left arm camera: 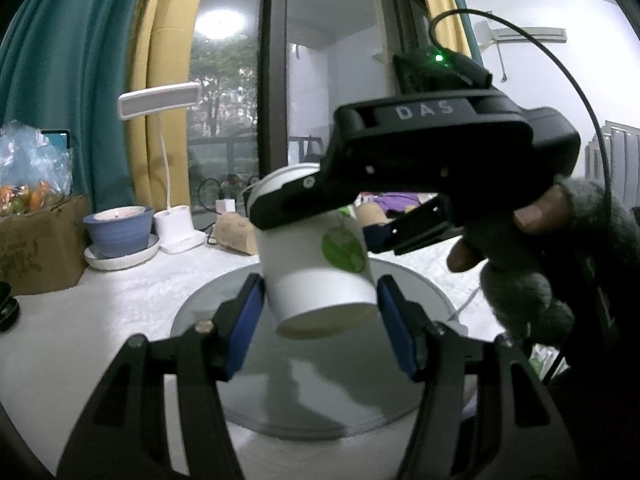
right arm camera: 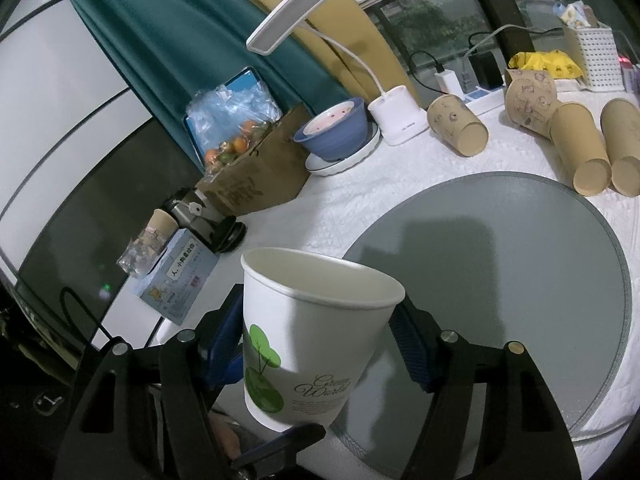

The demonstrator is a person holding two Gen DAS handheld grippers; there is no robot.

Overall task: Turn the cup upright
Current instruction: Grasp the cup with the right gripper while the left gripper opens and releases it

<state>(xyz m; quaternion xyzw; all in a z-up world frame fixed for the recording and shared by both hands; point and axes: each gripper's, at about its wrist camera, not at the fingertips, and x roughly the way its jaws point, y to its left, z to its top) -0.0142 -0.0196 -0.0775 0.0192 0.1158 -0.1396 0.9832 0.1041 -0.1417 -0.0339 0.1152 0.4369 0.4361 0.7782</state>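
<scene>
A white paper cup [right arm camera: 308, 332] with a green tree print is held in the air over the grey round mat [right arm camera: 520, 280], mouth up and a little tilted. My right gripper [right arm camera: 316, 344] is shut on it, blue pads on both sides of its wall. In the left wrist view the same cup [left arm camera: 316, 272] hangs in front of me, its base toward the camera, gripped near the rim by the right gripper [left arm camera: 340, 216]. My left gripper [left arm camera: 320, 320] is open; its blue pads [left arm camera: 244, 320] flank the cup's base without clearly touching it.
Several brown paper cups [right arm camera: 580, 148] lie on their sides at the back of the white cloth. A blue bowl on a plate [right arm camera: 336, 136], a white desk lamp [right arm camera: 396, 116], a cardboard box [right arm camera: 256, 184] with fruit and a white basket [right arm camera: 596, 60] stand along the far edge.
</scene>
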